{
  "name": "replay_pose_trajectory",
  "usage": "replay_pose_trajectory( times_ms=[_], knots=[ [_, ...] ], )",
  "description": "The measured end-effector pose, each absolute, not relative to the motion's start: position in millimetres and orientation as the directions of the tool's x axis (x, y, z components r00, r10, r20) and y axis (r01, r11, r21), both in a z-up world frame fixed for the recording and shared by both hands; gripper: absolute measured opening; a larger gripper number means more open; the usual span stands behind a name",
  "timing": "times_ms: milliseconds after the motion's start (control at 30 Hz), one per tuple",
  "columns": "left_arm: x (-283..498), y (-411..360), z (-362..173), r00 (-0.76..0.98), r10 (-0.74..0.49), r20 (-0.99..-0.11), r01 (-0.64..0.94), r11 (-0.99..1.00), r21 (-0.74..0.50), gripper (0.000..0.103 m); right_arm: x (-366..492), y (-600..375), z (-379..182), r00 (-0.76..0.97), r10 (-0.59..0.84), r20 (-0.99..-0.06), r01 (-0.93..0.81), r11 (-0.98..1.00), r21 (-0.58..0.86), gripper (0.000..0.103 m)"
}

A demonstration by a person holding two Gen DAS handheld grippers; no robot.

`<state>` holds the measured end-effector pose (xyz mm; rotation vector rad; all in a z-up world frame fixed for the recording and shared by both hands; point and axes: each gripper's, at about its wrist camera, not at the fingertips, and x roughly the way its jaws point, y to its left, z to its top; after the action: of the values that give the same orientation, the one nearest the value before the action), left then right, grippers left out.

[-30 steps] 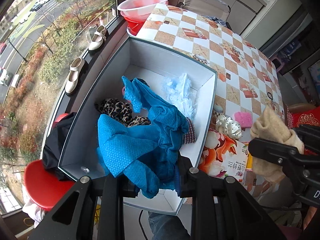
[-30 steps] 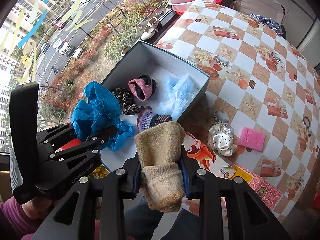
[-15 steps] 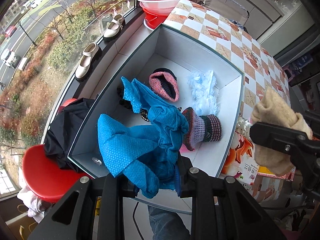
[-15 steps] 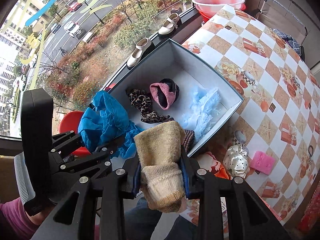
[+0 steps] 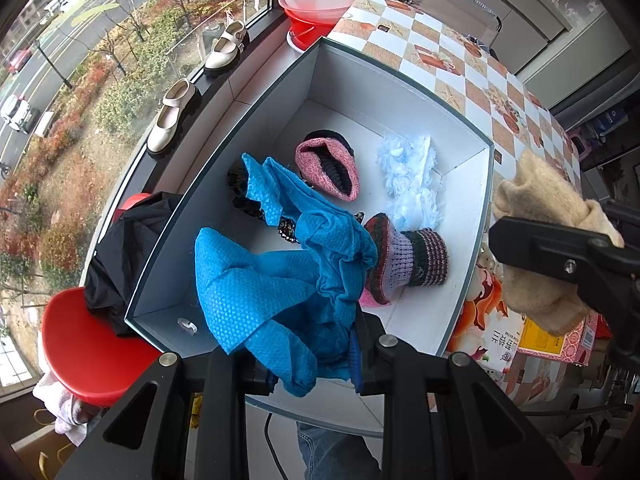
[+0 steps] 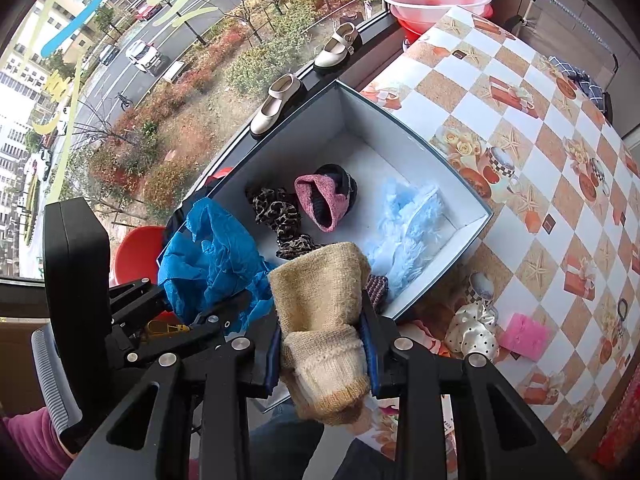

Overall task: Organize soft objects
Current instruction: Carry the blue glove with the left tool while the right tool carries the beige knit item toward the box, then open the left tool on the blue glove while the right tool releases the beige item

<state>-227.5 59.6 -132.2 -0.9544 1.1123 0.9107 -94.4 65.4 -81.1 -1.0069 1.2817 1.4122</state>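
Left wrist view: I carry a blue cloth [image 5: 276, 280] over the box [image 5: 468, 280], beige sock [image 6: 320, 320] clamped right; next, I spread both jaws.

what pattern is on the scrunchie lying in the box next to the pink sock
Leopard print, tan with dark spots, on the scrunchie; it shows best in the right wrist view.

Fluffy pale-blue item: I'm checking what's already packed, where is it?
The fluffy pale-blue item lies inside the open box, right of the pink knit piece.
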Motion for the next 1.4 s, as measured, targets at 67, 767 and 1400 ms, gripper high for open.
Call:
replay_pose_trajectory(
  times_ms=[67, 767, 1400],
  knots=[
    [-227.5, 59.5, -132.3, 0.201, 0.11, -0.973, -0.933, 0.325, -0.156, 0.028, -94.3, 66.5, -82.6, -0.213, 0.113, -0.97, -0.977, -0.003, 0.214, 0.034],
    [-213.9, 69.8, -139.8, 0.19, 0.081, -0.978, -0.923, 0.355, -0.15, 0.059, -81.9, 95.6, -106.1, -0.258, 0.103, -0.96, -0.962, 0.063, 0.266, 0.034],
    [-199.9, 77.4, -128.8, 0.392, -0.076, -0.917, -0.872, 0.286, -0.397, 0.091, -20.8, 79.6, -73.6, -0.422, 0.16, -0.892, -0.85, 0.272, 0.451, 0.102]
  ],
)
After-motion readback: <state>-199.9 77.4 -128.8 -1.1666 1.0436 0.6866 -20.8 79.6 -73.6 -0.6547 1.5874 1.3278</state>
